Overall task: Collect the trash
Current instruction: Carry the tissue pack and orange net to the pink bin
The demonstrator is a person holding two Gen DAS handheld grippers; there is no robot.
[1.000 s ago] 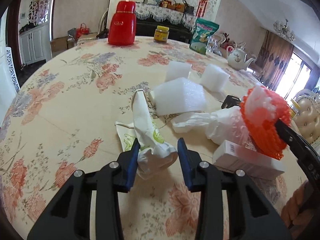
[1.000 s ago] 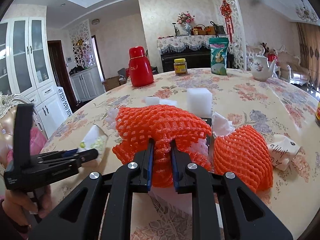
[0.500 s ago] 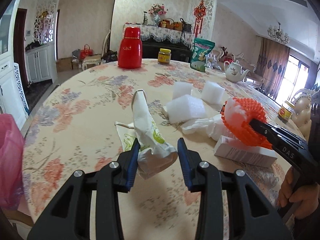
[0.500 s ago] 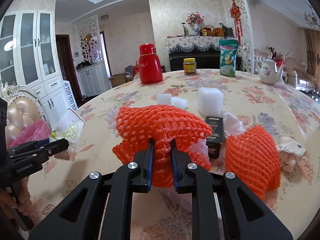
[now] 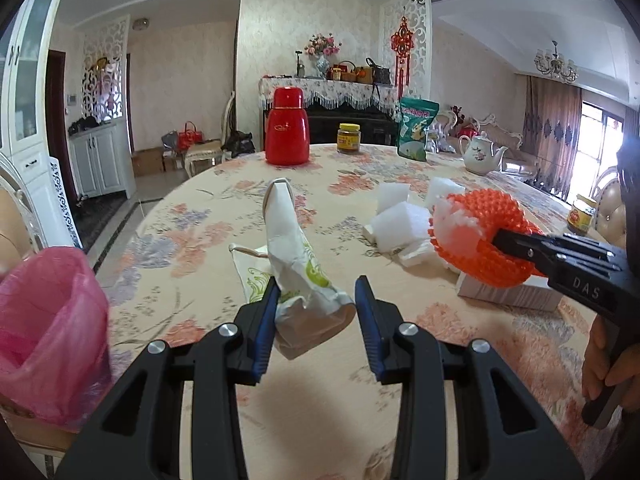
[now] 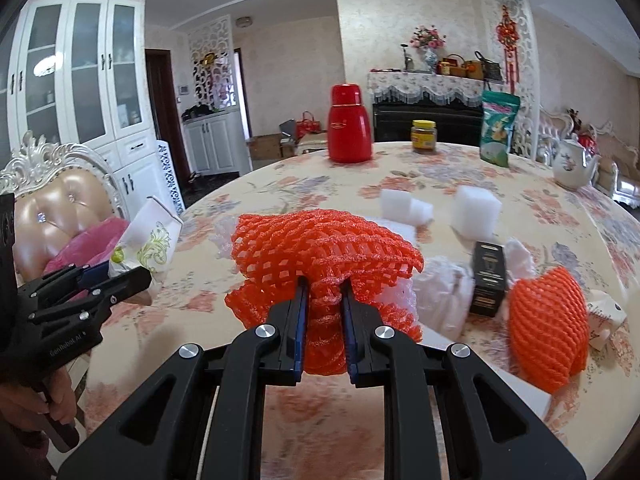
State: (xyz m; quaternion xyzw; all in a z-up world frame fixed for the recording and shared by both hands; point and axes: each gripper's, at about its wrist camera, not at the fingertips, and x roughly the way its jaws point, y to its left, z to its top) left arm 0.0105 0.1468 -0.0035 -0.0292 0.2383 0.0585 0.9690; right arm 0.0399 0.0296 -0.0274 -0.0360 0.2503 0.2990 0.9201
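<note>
My left gripper (image 5: 316, 312) is shut on a crumpled white paper bag with green print (image 5: 296, 256) and holds it above the table's near edge; it also shows in the right wrist view (image 6: 148, 240). My right gripper (image 6: 324, 304) is shut on an orange foam net with white foam inside (image 6: 320, 248), also seen in the left wrist view (image 5: 476, 236), held above the table. A pink-lined trash bin (image 5: 44, 328) stands at the lower left beside the table.
On the floral table (image 5: 200, 240) lie white foam blocks (image 6: 476, 204), a second orange net (image 6: 548, 320), a black box (image 6: 486, 276), a white box (image 5: 508, 296) and a second printed bag (image 5: 252, 272). At the far side stand a red thermos (image 5: 287, 128), jar, green packet and teapot (image 5: 480, 154).
Both grippers have pulled back and up from the table with their loads. The left one has swung left, bringing the pink bin into view.
</note>
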